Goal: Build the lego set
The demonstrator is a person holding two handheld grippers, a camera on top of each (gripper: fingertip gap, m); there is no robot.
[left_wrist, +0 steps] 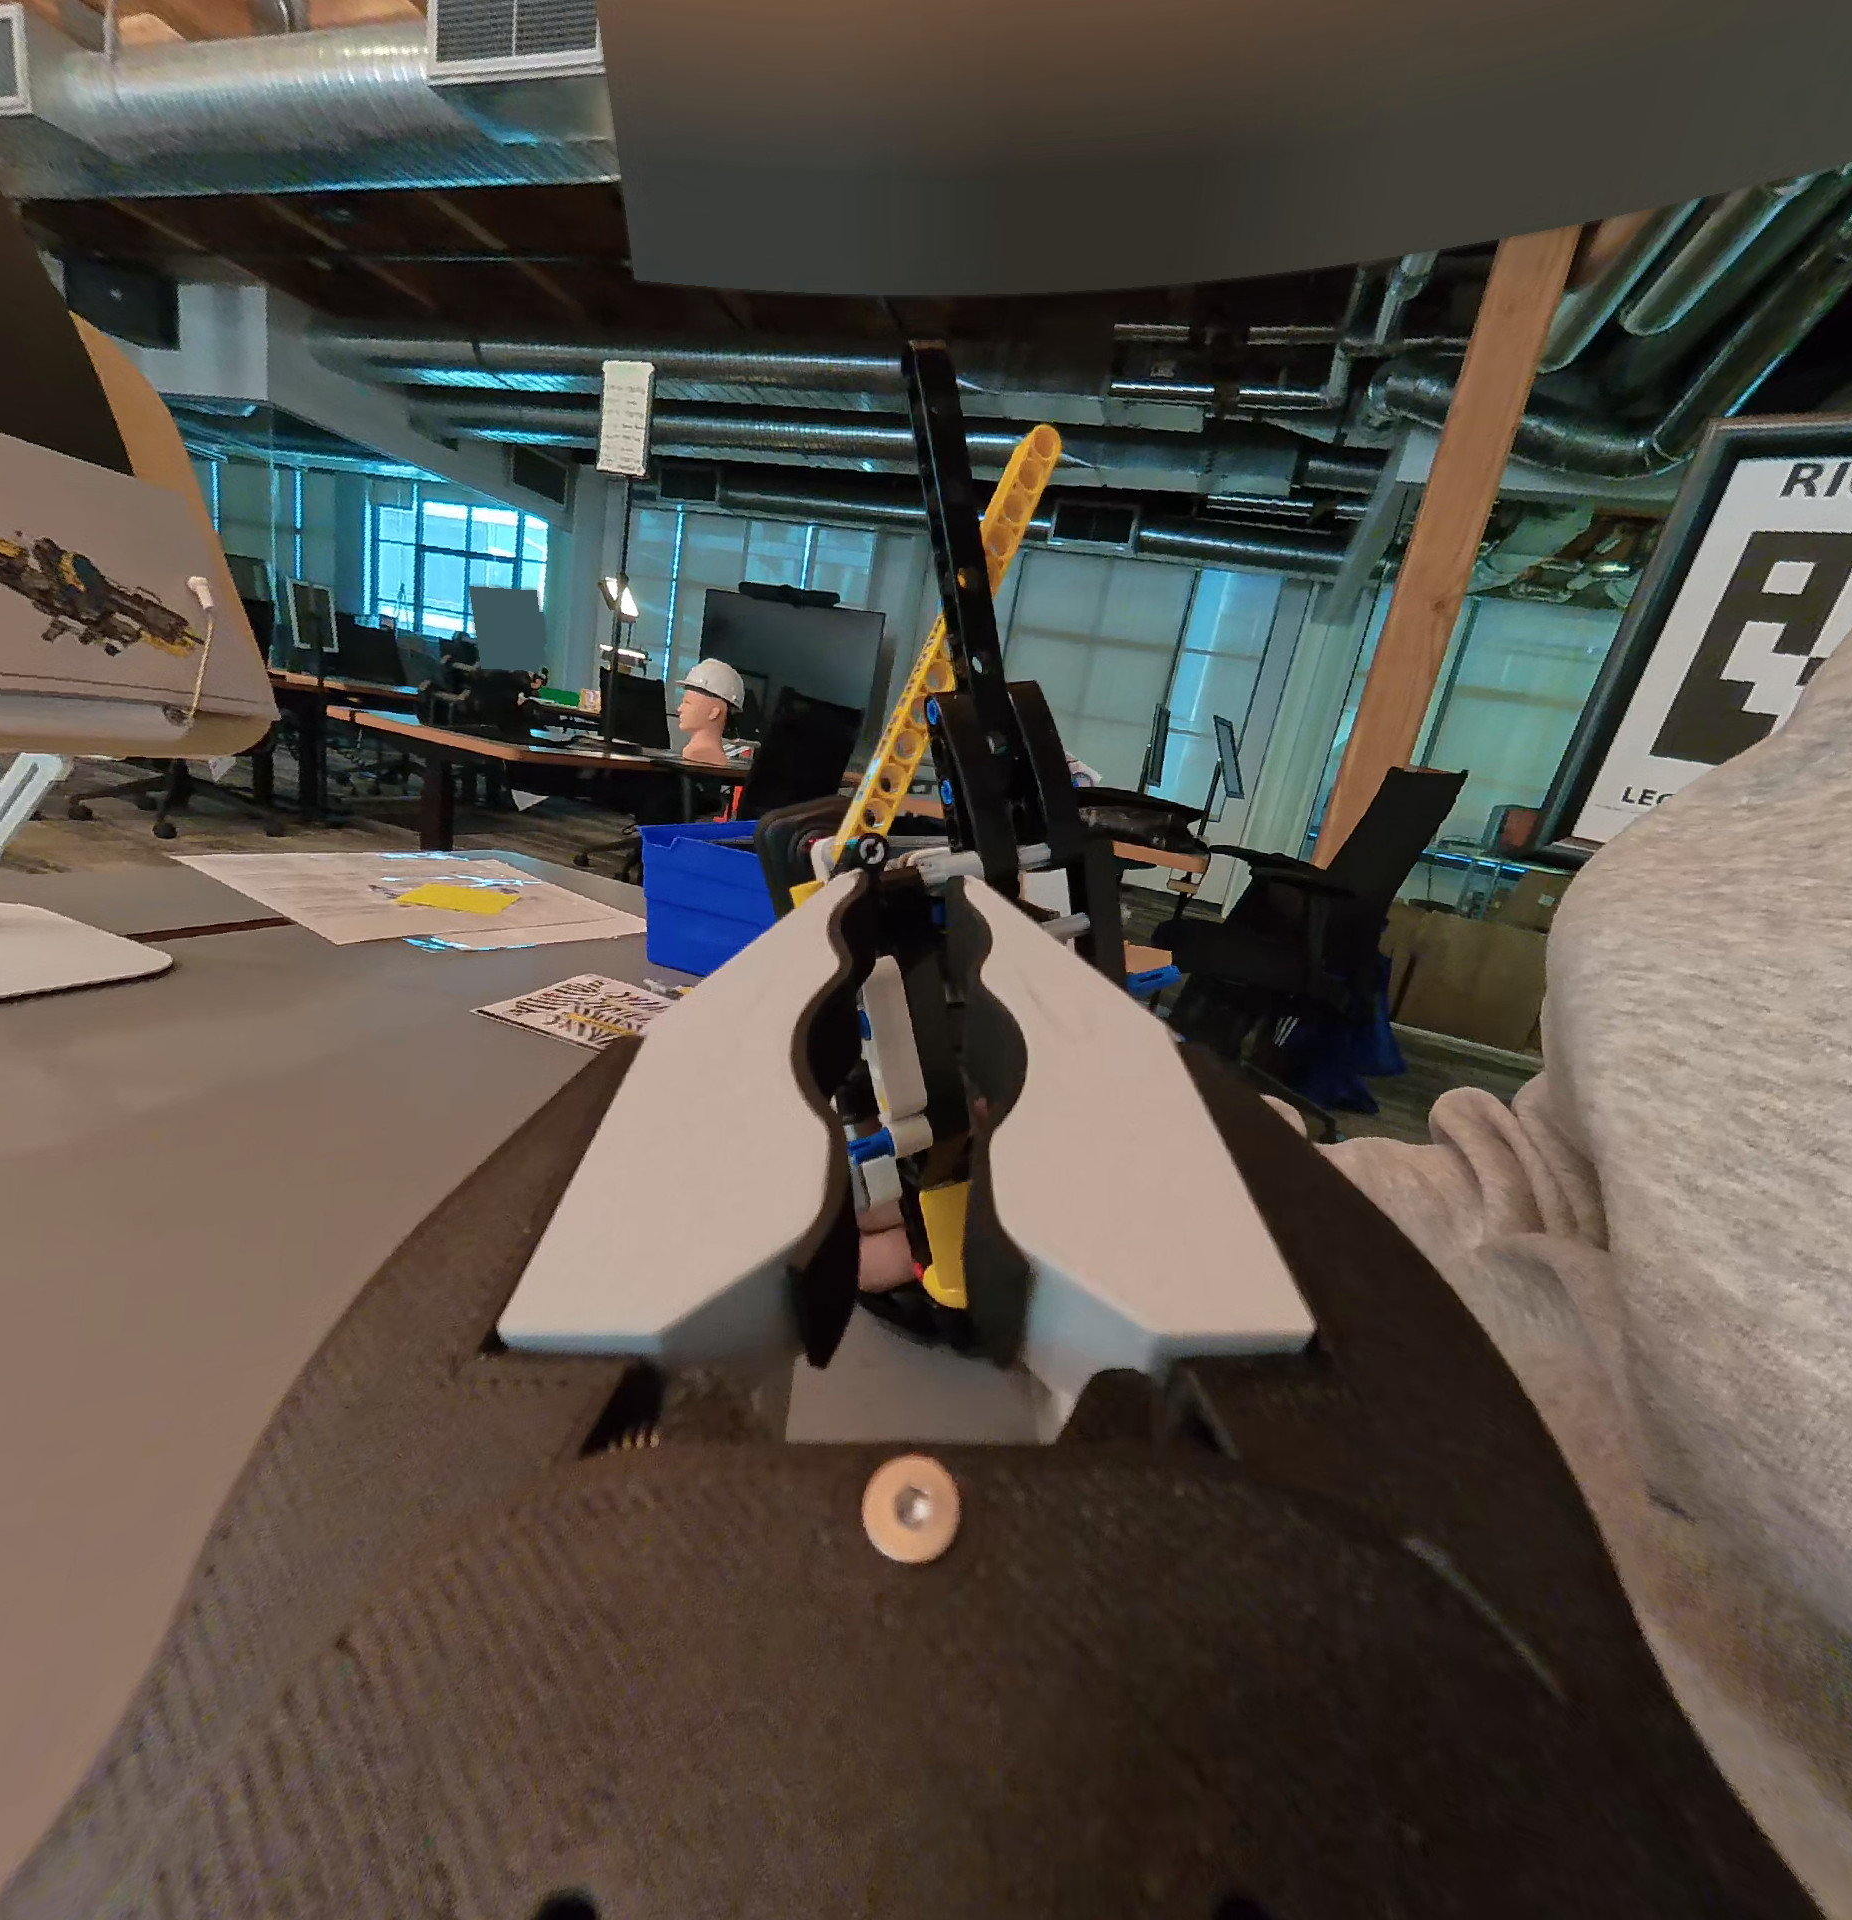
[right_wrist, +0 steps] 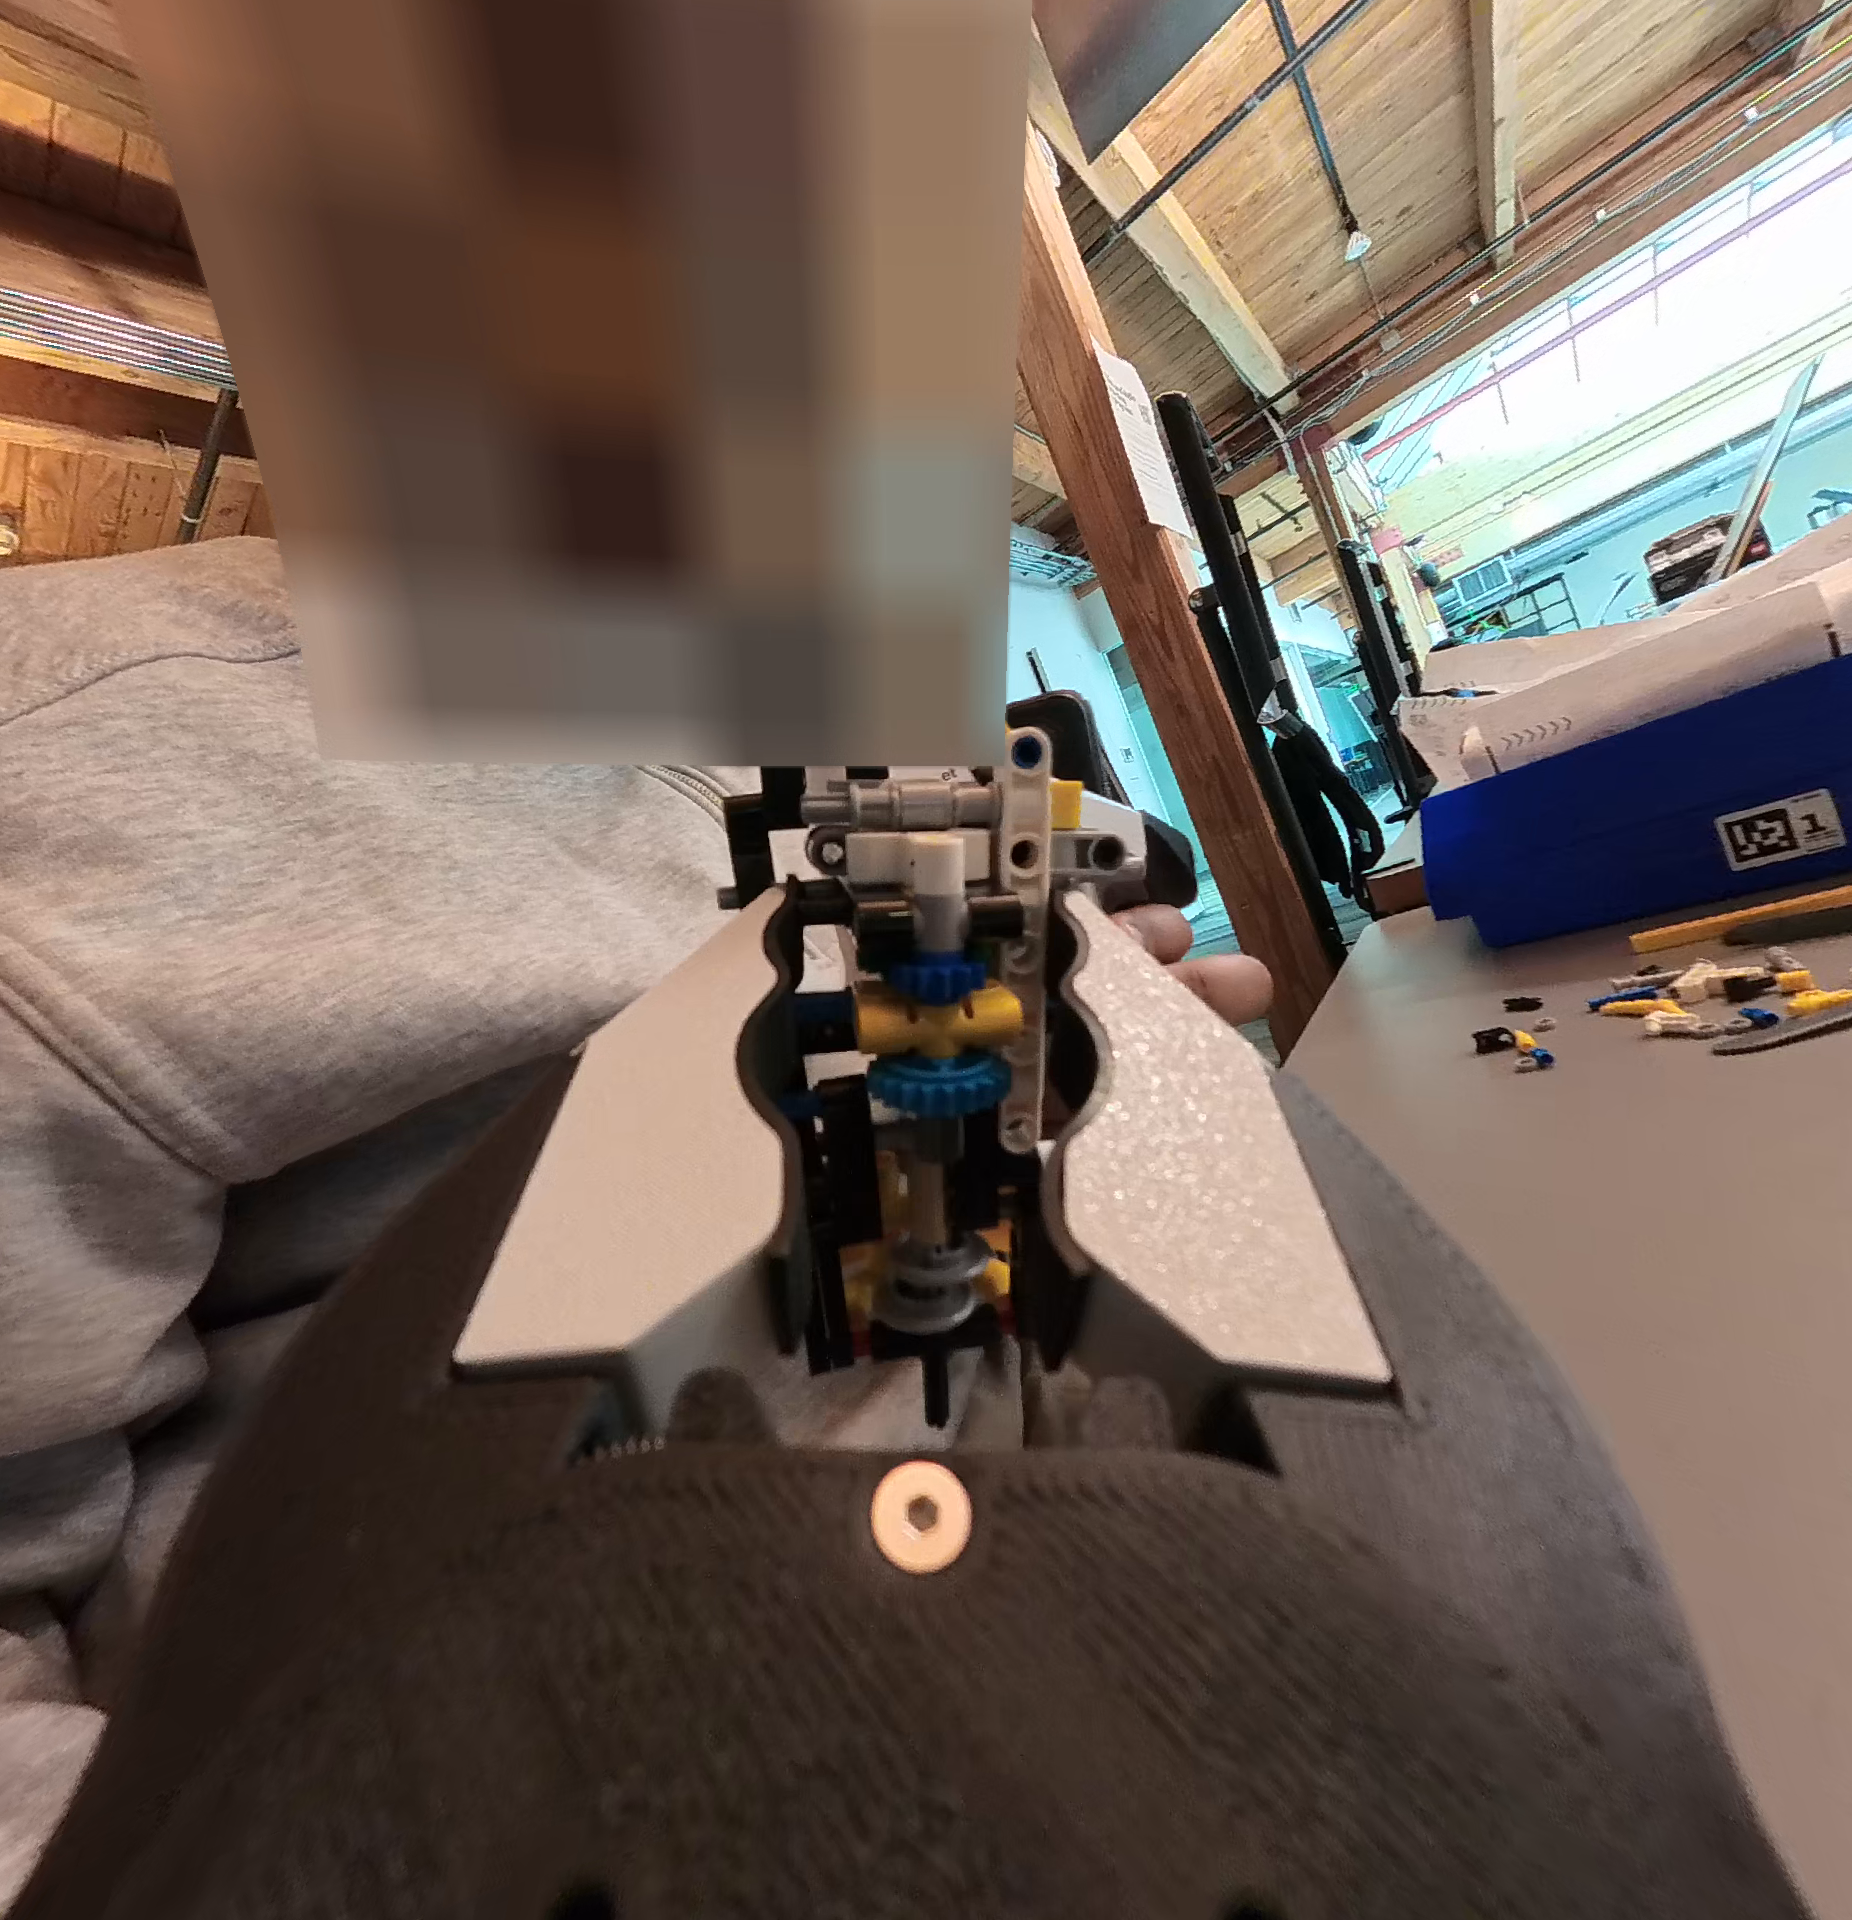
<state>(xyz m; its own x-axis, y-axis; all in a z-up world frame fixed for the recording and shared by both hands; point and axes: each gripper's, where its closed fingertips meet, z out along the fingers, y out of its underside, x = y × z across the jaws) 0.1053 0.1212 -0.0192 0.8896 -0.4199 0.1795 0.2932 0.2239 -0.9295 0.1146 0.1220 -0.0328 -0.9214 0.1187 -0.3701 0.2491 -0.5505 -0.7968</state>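
A partly built lego model [left_wrist: 906, 1049] of black, white, yellow and blue technic parts is held in the air between both grippers. My left gripper [left_wrist: 906, 894] is shut on it; a long yellow beam [left_wrist: 943, 665] and a black beam [left_wrist: 948, 540] stick up beyond the fingertips. In the right wrist view my right gripper [right_wrist: 917, 904] is shut on the same model [right_wrist: 937, 1029], where blue gears [right_wrist: 937, 1081], a yellow connector and a grey axle show between the fingers. Loose lego pieces [right_wrist: 1680, 1008] lie on the grey table [right_wrist: 1524, 1299] to the right.
A blue bin [right_wrist: 1628, 831] with white boxes stands at the table's far right; it also shows in the left wrist view [left_wrist: 698, 894]. An instruction booklet on a stand [left_wrist: 80, 613] is at the left, papers [left_wrist: 423, 894] behind. A person in a grey sweatshirt [right_wrist: 278, 883] is close by. The grippers are tip to tip, or close to it.
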